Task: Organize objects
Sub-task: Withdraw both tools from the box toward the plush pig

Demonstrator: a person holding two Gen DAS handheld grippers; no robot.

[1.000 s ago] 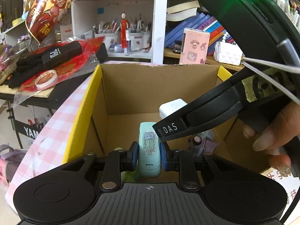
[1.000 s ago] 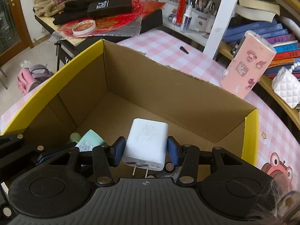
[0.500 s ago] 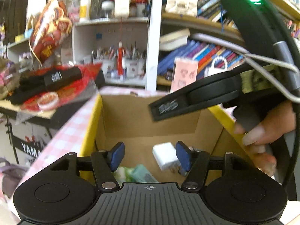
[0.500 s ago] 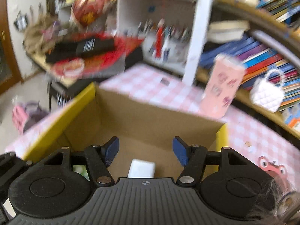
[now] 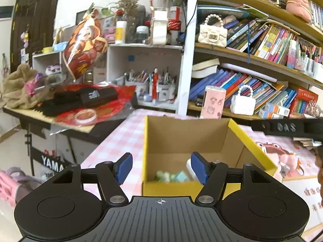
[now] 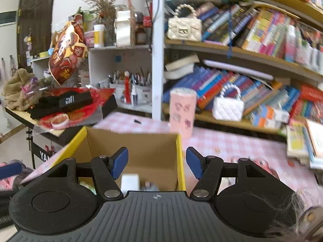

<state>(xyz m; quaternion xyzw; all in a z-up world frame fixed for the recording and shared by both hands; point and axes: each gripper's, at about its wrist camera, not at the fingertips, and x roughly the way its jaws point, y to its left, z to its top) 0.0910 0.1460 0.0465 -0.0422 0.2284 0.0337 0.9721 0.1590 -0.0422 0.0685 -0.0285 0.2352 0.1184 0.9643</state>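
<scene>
Your left tool [image 5: 161, 168] is spreading its blue pads with nothing between them; your right tool [image 6: 157, 165] stands open and empty. At lower centre sits one corrugated cardboard box [image 5: 184, 139], yellow-edged, on the pink-checked worktop [image 5: 121, 139]. Inside lie one white blocky charger [image 6: 130, 181] and one mint case [image 5: 180, 176].

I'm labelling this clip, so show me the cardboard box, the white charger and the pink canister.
cardboard box [image 5: 187, 139]: left wrist view, inner back wall.
white charger [image 6: 130, 181]: right wrist view, its top face inside the box.
pink canister [image 6: 182, 113]: right wrist view, middle of its side.
</scene>
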